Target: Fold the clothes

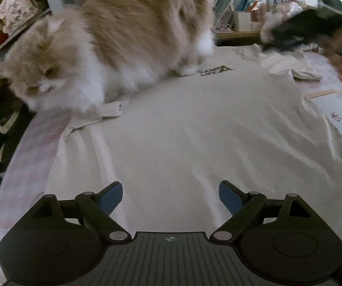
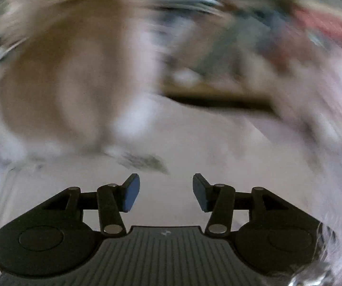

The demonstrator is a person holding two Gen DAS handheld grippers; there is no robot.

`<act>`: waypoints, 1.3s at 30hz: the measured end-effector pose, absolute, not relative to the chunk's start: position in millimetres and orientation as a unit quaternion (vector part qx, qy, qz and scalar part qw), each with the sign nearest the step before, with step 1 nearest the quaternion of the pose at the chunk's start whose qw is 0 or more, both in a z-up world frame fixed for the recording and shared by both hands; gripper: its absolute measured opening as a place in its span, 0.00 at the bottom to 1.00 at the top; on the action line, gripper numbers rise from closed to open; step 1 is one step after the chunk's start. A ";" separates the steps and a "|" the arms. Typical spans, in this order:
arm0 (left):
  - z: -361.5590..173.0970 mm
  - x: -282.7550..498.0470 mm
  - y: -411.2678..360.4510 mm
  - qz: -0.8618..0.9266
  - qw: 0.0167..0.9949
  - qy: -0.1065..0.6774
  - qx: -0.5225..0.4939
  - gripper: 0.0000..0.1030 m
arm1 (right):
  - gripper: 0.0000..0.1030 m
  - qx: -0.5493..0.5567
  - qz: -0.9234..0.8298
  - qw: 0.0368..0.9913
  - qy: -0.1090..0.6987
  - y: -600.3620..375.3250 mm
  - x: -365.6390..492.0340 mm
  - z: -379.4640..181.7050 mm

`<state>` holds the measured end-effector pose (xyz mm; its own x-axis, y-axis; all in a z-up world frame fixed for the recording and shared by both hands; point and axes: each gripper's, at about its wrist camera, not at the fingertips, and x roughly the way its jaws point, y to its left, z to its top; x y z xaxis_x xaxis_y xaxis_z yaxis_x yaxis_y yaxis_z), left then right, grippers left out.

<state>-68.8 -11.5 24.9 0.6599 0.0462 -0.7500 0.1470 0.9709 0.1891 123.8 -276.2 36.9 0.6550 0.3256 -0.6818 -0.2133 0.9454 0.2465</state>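
Here both the left claw (image 1: pixel 171 196) and right claw (image 2: pixel 166 191) gape empty over the shirt (image 1: pixel 182 131); a cat (image 1: pixel 113 43) sits on it.

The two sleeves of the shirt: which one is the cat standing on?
The crumpled sleeve by the cat; the other sleeve lies free.

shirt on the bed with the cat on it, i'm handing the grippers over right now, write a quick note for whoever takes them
Left gripper: open, empty, low over the near part of the shirt.
Right gripper: open, empty; its view is blurred by motion, so its exact place over the cloth is unclear.
Shirt: pale, spread flat on the bed, printed logo at the far end, right sleeve bunched.
Cat: orange and white, standing on the shirt's far left part and left sleeve.
Done: shirt laid out; no fold visible.
Left: probably get the cat off first, smooth the sleeves, then fold.
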 end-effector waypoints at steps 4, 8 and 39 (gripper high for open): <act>21.1 -59.5 -22.1 -0.046 0.902 0.414 0.118 0.88 | 0.46 0.202 0.099 0.869 0.441 -339.0 115.7 16.9; 17.7 -58.4 -36.2 -0.064 0.899 0.412 0.134 0.88 | 0.46 0.322 0.055 0.821 0.468 -372.0 114.7 -5.5; 22.3 -83.8 7.1 0.013 0.896 0.434 0.097 0.87 | 0.08 0.011 0.257 0.871 0.418 -192.8 167.4 27.4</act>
